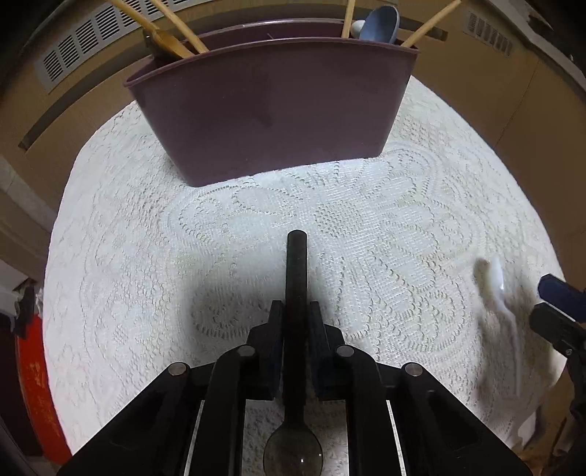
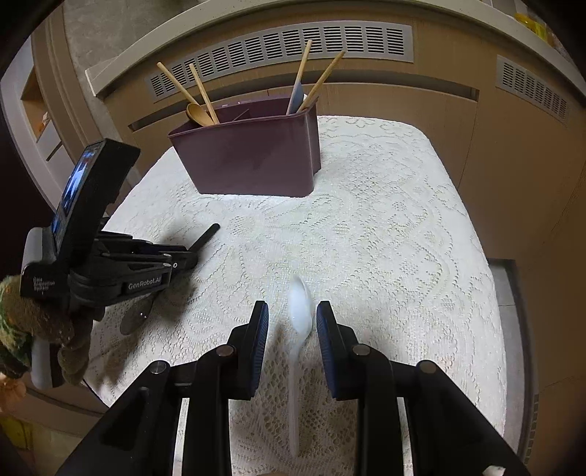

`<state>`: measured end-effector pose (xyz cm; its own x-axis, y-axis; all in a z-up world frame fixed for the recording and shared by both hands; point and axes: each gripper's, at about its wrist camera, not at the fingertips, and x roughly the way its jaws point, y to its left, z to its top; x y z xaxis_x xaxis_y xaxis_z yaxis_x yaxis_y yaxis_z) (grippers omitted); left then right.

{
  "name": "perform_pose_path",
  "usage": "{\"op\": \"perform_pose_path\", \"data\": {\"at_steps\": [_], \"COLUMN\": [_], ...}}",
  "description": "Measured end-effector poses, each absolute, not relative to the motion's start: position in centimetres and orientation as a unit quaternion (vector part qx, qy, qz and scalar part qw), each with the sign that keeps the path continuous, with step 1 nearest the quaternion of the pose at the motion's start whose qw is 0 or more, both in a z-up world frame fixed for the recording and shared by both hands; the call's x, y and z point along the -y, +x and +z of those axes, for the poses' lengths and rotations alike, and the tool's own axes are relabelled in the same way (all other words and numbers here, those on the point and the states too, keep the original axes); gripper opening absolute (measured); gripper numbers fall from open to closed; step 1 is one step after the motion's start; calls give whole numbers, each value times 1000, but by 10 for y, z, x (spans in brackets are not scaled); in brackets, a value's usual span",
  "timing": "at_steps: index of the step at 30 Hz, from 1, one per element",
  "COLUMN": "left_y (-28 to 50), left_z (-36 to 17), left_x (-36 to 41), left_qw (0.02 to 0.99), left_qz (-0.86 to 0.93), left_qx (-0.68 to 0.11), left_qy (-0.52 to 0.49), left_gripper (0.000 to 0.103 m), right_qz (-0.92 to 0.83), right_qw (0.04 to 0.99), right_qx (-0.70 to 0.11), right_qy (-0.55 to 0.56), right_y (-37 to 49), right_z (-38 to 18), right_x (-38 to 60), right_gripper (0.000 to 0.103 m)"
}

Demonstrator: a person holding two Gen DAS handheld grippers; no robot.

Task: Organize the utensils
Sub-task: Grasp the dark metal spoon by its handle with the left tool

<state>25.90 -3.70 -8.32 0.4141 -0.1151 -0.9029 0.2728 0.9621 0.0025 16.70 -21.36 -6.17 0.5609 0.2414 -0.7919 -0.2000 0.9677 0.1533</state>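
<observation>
My left gripper (image 1: 296, 311) is shut on a dark spoon (image 1: 296, 278), handle pointing forward toward the purple utensil holder (image 1: 271, 113) and bowl back under the gripper. It also shows in the right wrist view (image 2: 183, 256) at the left. My right gripper (image 2: 292, 318) is open, its fingers either side of a white plastic spoon (image 2: 300, 311) that looks blurred over the lace cloth. The white spoon also shows at the right of the left wrist view (image 1: 498, 289). The holder (image 2: 249, 157) stands at the back of the table.
The holder contains wooden chopsticks (image 2: 199, 91), a wooden spoon (image 2: 197, 113) and a blue spoon (image 1: 379, 25). A white lace cloth (image 2: 384, 238) covers the table. Brown cabinets with vent grilles (image 2: 278, 47) stand behind. A red object (image 1: 34, 384) sits below the table's left edge.
</observation>
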Motion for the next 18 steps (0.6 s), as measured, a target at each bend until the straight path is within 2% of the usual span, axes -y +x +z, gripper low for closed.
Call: {"op": "perform_pose_path", "data": {"at_steps": [8, 18], "left_y": [219, 179], "left_z": [-76, -31], "left_x": [5, -25], "left_qw": [869, 902], "left_qz": [-87, -86], "left_qx": [-483, -410], "left_qy": [-62, -101], "left_gripper": [12, 12], "right_qz": [122, 155], "right_qw": [876, 874], "right_qx": [-465, -460], "right_qy": [32, 31], "right_y": [169, 168], "right_z": [-66, -56], "right_x": [214, 204], "right_gripper": [26, 13]}}
